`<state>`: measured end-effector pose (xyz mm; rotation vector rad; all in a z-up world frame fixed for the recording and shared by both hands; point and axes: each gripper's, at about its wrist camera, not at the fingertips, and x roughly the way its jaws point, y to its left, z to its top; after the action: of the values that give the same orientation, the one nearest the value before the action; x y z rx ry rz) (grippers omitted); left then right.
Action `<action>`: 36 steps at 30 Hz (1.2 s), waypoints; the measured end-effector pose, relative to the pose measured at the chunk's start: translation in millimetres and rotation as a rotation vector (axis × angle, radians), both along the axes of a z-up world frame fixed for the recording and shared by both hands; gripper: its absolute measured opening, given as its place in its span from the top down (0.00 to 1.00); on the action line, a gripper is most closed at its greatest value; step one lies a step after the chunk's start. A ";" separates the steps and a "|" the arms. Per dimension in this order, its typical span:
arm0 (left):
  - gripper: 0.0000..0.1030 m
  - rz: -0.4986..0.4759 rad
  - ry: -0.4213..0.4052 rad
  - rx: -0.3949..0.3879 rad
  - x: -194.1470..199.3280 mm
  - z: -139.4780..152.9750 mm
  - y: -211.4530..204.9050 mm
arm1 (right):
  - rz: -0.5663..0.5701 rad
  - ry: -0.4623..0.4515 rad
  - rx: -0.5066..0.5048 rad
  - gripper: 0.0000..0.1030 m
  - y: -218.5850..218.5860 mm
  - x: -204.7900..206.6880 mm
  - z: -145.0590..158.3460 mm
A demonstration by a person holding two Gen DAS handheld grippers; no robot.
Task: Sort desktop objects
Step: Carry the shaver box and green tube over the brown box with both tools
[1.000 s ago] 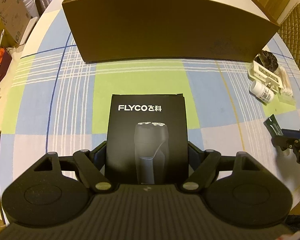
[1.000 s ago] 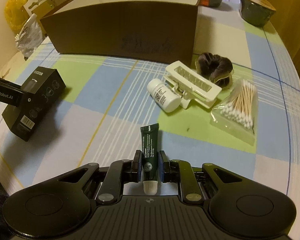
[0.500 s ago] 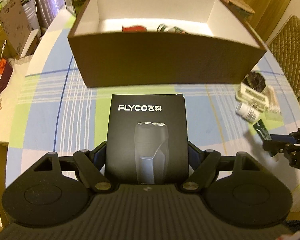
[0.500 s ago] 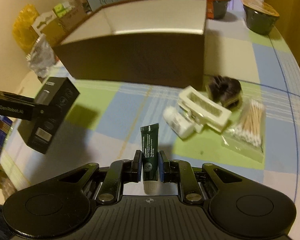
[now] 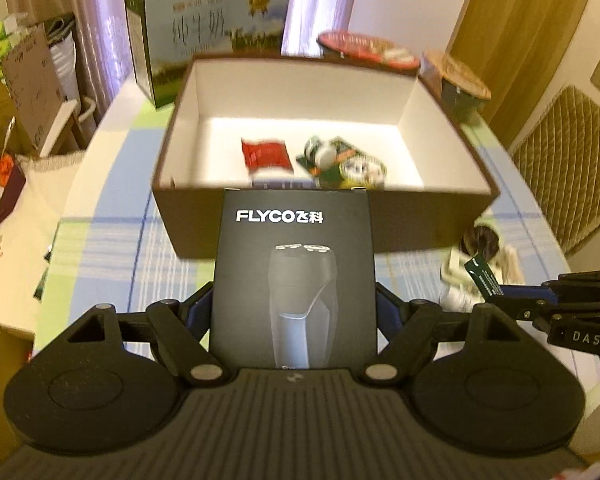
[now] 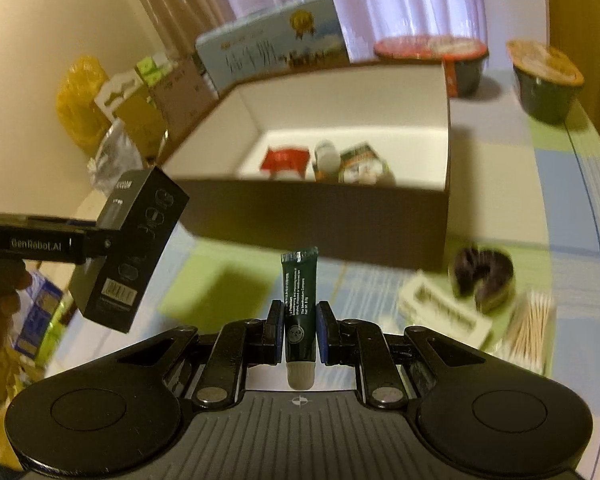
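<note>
My left gripper is shut on a black FLYCO shaver box, held up in the air in front of the brown cardboard box. The right wrist view shows the shaver box at the left, lifted off the table. My right gripper is shut on a small dark green tube, cap toward the camera; in the left wrist view the tube shows at the right. Inside the white-lined cardboard box lie a red packet and a few small packaged items.
On the checked tablecloth to the right lie a white clip, a dark hair scrunchie and a bag of cotton swabs. Behind the box stand a milk carton box and two lidded bowls. A hand holds the left gripper.
Both grippers have risen with their loads, and the views have tipped up. The inside of the cardboard box and its contents now show. Both grips are unchanged.
</note>
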<state>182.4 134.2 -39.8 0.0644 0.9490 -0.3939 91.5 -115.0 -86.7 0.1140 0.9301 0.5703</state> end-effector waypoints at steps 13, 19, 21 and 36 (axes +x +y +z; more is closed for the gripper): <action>0.26 0.012 -0.119 -0.025 63.1 41.4 -2.1 | -0.050 -0.136 -0.007 0.87 9.3 68.4 44.5; 0.26 0.004 -0.129 -0.007 102.2 43.3 -11.3 | -0.071 -0.141 -0.038 0.87 13.6 106.3 46.3; 0.26 0.008 -0.129 0.010 116.4 41.6 -14.6 | -0.070 -0.137 -0.066 0.87 16.6 118.3 43.4; 0.26 -0.008 -0.001 0.132 210.2 -21.9 -52.0 | -0.102 -0.007 -0.226 0.87 39.6 193.6 -10.9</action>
<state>392.7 82.2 -61.7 0.1879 0.9736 -0.3382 285.1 -75.5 -97.6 -0.0440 0.9701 0.3685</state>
